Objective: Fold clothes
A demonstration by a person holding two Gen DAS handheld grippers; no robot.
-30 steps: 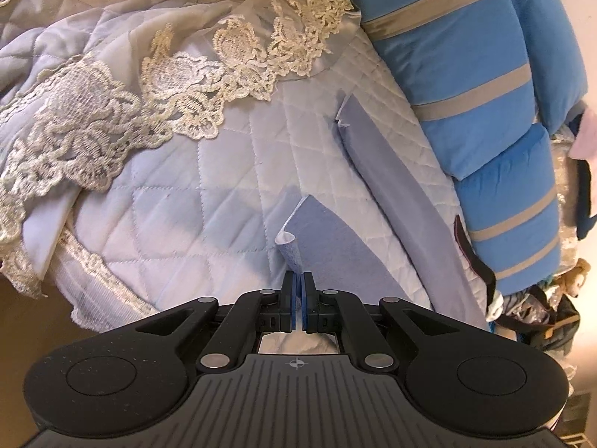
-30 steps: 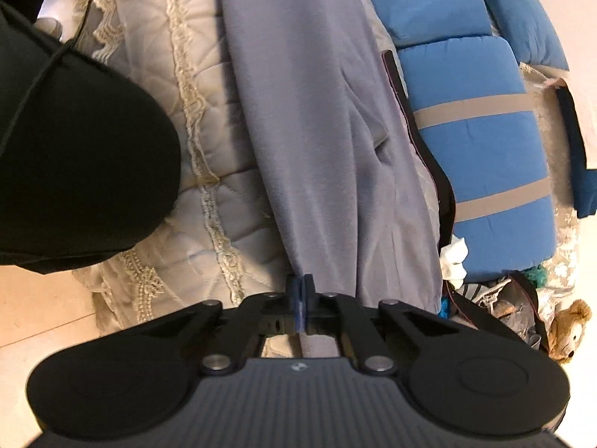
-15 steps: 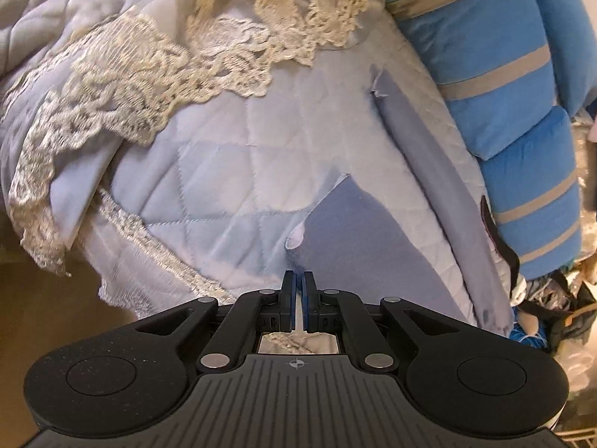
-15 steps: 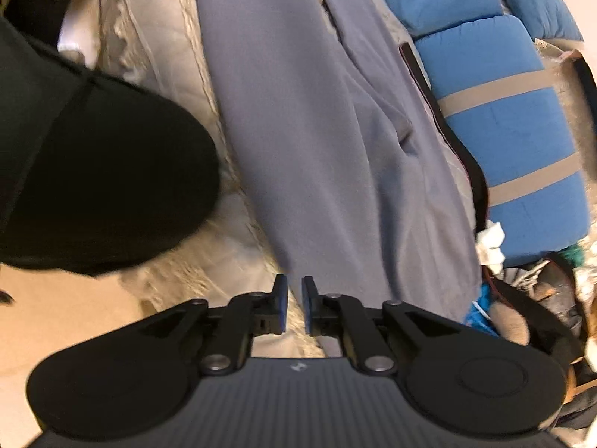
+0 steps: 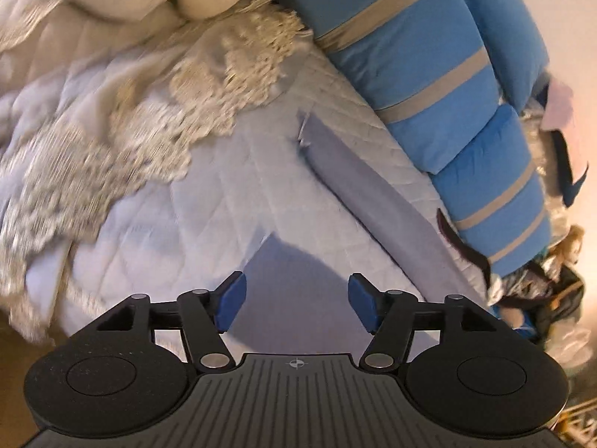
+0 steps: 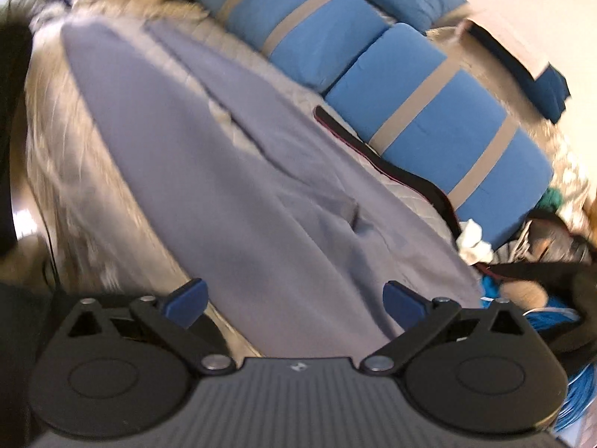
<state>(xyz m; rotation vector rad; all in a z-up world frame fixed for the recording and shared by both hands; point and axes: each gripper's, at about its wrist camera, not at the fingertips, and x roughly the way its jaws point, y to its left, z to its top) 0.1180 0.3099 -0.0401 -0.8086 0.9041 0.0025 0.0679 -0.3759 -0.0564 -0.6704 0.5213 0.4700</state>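
Note:
A grey-lavender garment [image 6: 238, 171] lies flat along the quilted bed, long and narrow, with a small crease near its middle. In the left wrist view one end of the garment [image 5: 294, 291] lies flat just past the fingers, and a folded strip [image 5: 358, 179] of it runs toward the far right. My left gripper [image 5: 294, 306] is open above that end, nothing between its blue pads. My right gripper [image 6: 294, 302] is open wide above the garment's near end, holding nothing.
A pale quilted bedspread [image 5: 224, 194] with cream lace trim [image 5: 224, 86] covers the bed. Blue cushions with grey stripes [image 5: 440, 74] line the right side. A black strap [image 6: 391, 171] lies by the cushions. Clutter and a plush toy [image 5: 567, 246] sit beyond. Dark clothing [image 6: 11, 130] is at left.
Both grippers have opened and let go of the garment, which now lies flat on the bed. Both views have swung and lifted back a little.

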